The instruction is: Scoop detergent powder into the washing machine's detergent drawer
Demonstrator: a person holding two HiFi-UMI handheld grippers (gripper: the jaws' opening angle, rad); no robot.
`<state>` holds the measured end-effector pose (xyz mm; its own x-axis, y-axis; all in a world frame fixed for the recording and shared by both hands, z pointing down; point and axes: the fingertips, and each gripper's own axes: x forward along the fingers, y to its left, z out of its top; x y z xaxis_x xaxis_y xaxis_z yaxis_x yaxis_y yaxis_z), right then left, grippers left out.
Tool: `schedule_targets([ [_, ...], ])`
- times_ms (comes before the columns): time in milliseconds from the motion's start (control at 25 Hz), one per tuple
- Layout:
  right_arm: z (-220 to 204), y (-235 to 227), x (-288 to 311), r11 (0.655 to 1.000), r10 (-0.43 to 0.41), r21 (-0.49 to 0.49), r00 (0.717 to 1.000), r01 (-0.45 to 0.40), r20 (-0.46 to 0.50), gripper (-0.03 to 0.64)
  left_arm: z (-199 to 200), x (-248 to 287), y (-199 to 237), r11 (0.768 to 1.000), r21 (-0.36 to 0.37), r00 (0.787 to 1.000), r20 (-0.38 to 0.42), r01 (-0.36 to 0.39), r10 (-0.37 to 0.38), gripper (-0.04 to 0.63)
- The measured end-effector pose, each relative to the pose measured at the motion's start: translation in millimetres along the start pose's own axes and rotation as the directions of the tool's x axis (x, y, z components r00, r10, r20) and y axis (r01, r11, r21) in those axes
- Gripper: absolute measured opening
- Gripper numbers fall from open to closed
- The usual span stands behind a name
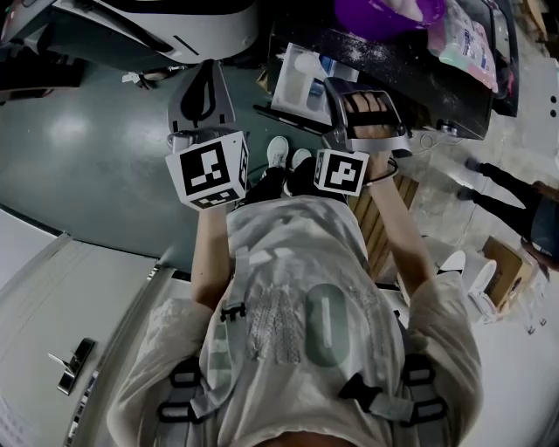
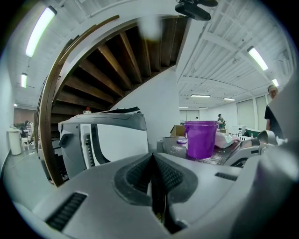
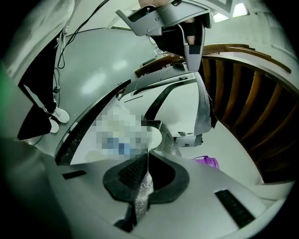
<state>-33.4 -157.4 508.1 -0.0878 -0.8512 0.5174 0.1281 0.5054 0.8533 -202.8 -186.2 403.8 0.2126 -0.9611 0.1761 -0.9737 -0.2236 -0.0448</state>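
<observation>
Head view: L gripper (image 1: 203,96), R gripper (image 1: 354,109) raised; purple bucket (image 1: 384,13) on table (image 1: 437,83), powder (image 1: 397,54) spilled round it.
L gripper view: jaws together, empty; washing machine (image 2: 110,140) ahead.
R gripper view: jaws clamped on clear container (image 3: 145,184) edge.
Prob. scooping not begun; next needs drawer, unseen.

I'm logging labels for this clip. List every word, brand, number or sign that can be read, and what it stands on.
No word reads clearly.
Shirt: a large pale-green shape like "0"; the faded print beside it is unreadable.
Pink packets: print too small to read.
Left cube and right cube: black-and-white square markers, no letters.
</observation>
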Motion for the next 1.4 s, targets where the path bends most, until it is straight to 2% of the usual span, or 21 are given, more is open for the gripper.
schedule_targets([
  [200, 4.7, 1.4, -1.2, 1.0, -0.008, -0.028, 1.0, 0.008, 0.002, 0.011, 1.2, -0.2, 1.9, 1.0, -0.002, 1.0, 0.006, 0.001, -0.001, 0.02],
  [440, 3.3, -8.1, -2.0, 0.998, 0.004, 0.069, 1.0, -0.005, 0.01, 0.011, 3.7, -1.0, 1.2, 1.0, -0.004, 1.0, 0.008, 0.013, -0.013, 0.02],
  [520, 2.1, -18.3, -3.1, 0.993, -0.003, 0.122, 1.0, 0.002, 0.012, 0.011, 8.8, -0.9, 0.0, 1.0, -0.007, 1.0, 0.018, 0.022, -0.022, 0.02],
  [600, 0.7, -31.6, -5.1, 0.975, -0.011, 0.222, 1.0, 0.005, 0.025, 0.011, 17.1, 0.3, -1.5, 0.999, -0.007, 0.999, 0.036, 0.032, -0.032, 0.02],
  [680, -0.9, -48.0, -10.4, 0.926, -0.021, 0.379, 0.998, -0.003, 0.059, 0.011, 26.3, 2.0, -4.5, 0.999, -0.004, 0.998, 0.055, 0.044, -0.044, 0.02],
  [800, -5.7, -75.7, -22.6, 0.801, -0.066, 0.599, 0.992, -0.012, 0.108, 0.011, 41.9, 4.4, -12.2, 0.998, 0.004, 0.994, 0.082, 0.065, -0.065, 0.02],
  [1000, -26.0, -116.6, -55.1, 0.533, -0.173, 0.846, 0.978, -0.008, 0.119, 0.011, 71.9, 0.6, -37.3, 0.991, 0.033, 0.982, 0.135, 0.128, -0.131, 0.02],
  [1120, -45.2, -131.7, -78.4, 0.353, -0.24, 0.935, 0.967, 0.003, 0.088, 0.011, 87.5, -2.9, -56.8, 0.984, 0.046, 0.97, 0.166, 0.173, -0.178, 0.02],
  [1280, -74.3, -130.4, -108.6, 0.083, -0.272, 0.996, 0.96, -0.042, 0.063, 0.011, 97.9, -14.5, -85.3, 0.975, 0.054, 0.958, 0.183, 0.214, -0.22, 0.02],
  [1320, -82.2, -127.3, -114.7, 0.029, -0.272, 0.998, 0.961, -0.047, 0.053, 0.011, 99.9, -17.4, -92.9, 0.973, 0.056, 0.955, 0.186, 0.226, -0.232, 0.02],
  [1400, -98.4, -119.8, -124.3, -0.057, -0.273, 0.998, 0.962, -0.036, 0.019, 0.011, 102.9, -20.9, -107.1, 0.966, 0.052, 0.947, 0.193, 0.253, -0.258, 0.02],
])
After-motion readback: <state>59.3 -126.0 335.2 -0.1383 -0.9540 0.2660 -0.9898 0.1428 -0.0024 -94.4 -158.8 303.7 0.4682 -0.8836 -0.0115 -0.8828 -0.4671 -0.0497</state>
